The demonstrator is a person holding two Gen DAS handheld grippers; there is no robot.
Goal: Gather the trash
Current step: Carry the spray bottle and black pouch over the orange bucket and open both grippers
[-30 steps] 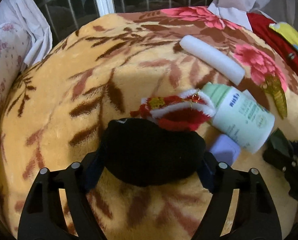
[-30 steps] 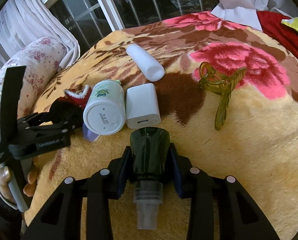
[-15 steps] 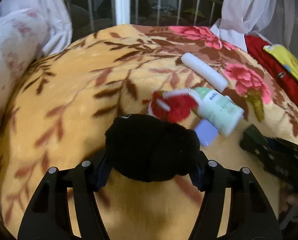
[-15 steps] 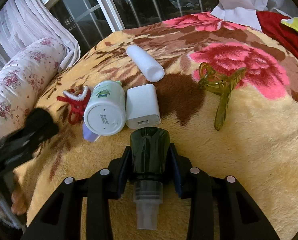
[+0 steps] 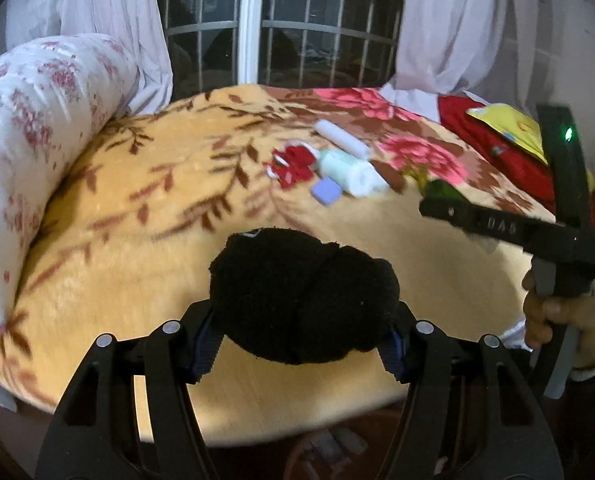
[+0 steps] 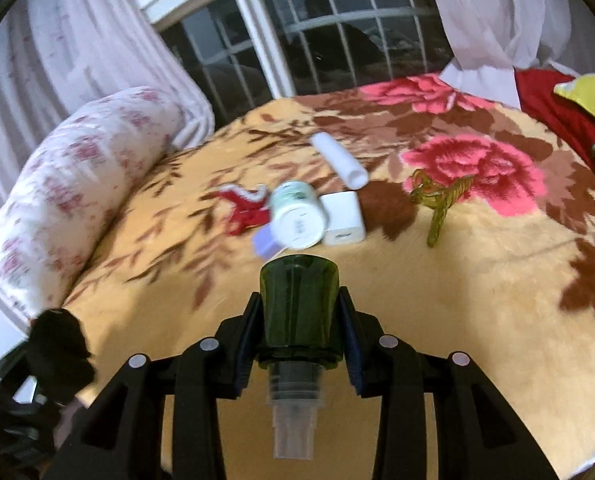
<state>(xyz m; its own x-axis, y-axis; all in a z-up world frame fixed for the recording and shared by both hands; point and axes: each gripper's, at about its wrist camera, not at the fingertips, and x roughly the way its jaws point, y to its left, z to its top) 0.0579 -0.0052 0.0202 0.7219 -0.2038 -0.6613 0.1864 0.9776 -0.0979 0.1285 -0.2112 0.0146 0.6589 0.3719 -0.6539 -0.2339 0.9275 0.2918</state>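
Left gripper [image 5: 303, 320] clamps a black fuzzy bundle [image 5: 303, 294], possibly a sock. Right gripper [image 6: 300, 332] pinches a dark green spray bottle [image 6: 299, 312], nozzle pointing back; white bottle [image 6: 297, 220] lies just ahead.

A barred window [image 5: 285, 36], dark outside, stands between pale curtains [image 5: 469, 28] behind a floral-blanketed bed [image 5: 145, 216].

black grippers [image 5: 303, 328], silver screws, blue pads [image 5: 207, 344], bare-skinned hand [image 5: 553, 316].
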